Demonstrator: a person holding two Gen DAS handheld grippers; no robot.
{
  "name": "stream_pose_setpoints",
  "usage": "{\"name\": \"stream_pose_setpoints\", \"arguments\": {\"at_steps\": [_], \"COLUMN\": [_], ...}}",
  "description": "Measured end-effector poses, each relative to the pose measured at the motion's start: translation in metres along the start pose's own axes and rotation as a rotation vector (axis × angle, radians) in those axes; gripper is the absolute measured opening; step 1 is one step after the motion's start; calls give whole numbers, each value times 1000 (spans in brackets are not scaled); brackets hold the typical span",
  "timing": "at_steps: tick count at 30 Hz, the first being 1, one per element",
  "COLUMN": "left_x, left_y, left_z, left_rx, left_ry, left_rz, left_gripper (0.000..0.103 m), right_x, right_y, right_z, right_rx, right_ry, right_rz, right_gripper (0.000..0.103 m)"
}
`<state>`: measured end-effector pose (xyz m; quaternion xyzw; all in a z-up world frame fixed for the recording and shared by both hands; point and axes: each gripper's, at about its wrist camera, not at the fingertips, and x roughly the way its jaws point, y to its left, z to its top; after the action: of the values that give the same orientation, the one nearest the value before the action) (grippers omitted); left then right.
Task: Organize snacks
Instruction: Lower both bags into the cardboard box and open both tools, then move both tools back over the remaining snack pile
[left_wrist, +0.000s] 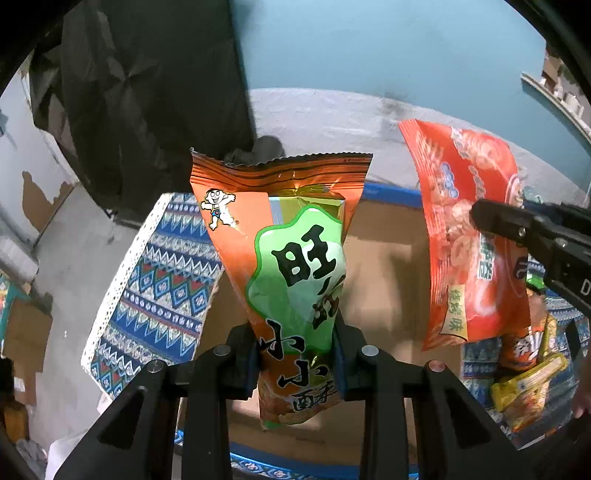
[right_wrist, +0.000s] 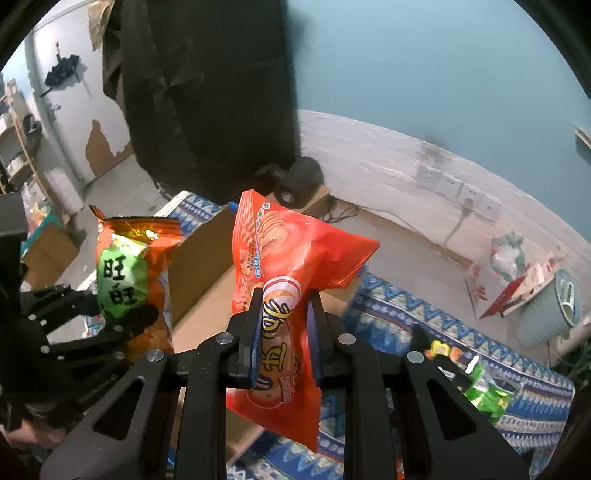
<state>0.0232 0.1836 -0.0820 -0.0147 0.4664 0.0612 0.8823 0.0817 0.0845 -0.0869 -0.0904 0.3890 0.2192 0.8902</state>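
Note:
My left gripper (left_wrist: 297, 354) is shut on an orange snack bag with a green label (left_wrist: 295, 266), which stands upright above an open cardboard box (left_wrist: 384, 254). In the right wrist view the same green-label bag (right_wrist: 125, 280) and left gripper (right_wrist: 122, 325) show at the left. My right gripper (right_wrist: 284, 332) is shut on a red chip bag (right_wrist: 291, 266), held over the box (right_wrist: 199, 266). From the left wrist view the red bag (left_wrist: 476, 236) hangs at the right with the right gripper (left_wrist: 480, 218) pinching it.
A blue patterned cloth (left_wrist: 159, 280) covers the table (right_wrist: 443, 332) under the box. More snack packs (left_wrist: 528, 387) lie at the right; green packs (right_wrist: 484, 391) lie on the cloth. A black jacket (right_wrist: 207, 92) hangs behind. A bin (right_wrist: 554, 310) stands on the floor.

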Motion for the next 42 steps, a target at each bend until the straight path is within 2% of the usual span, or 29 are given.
{"name": "stream_pose_setpoints", "arguments": {"at_steps": [6, 10, 11, 14, 18, 29, 31, 36, 39, 42], "left_x": [19, 28, 27, 21, 17, 16, 15, 12, 9, 5], "left_y": [11, 19, 21, 23, 23, 20, 17, 6, -3, -14], "left_z": [-7, -7, -7, -5, -4, -3, -3, -1, 0, 0], "left_rx": [-16, -24, -31, -30, -18, -13, -7, 7, 17, 36], "left_ry": [77, 113, 114, 89, 76, 71, 71, 61, 52, 46], "left_rz": [21, 57, 60, 87, 111, 109, 106, 93, 75, 54], "left_gripper": [32, 47, 57, 68, 69, 69, 69, 69, 69, 69], "right_x": [22, 37, 40, 48, 56, 75, 74, 61, 50, 39], "right_y": [14, 17, 18, 20, 23, 24, 21, 12, 2, -11], "right_z": [1, -2, -3, -5, -5, -9, -9, -9, -9, -12], "right_rx": [-2, 7, 8, 7, 10, 28, 39, 60, 78, 105], "right_ry": [34, 69, 75, 95, 111, 151, 152, 127, 112, 107], "right_rz": [26, 52, 56, 66, 75, 135, 130, 106, 74, 52], "right_gripper": [19, 19, 19, 19, 19, 20, 33, 55, 60, 70]}}
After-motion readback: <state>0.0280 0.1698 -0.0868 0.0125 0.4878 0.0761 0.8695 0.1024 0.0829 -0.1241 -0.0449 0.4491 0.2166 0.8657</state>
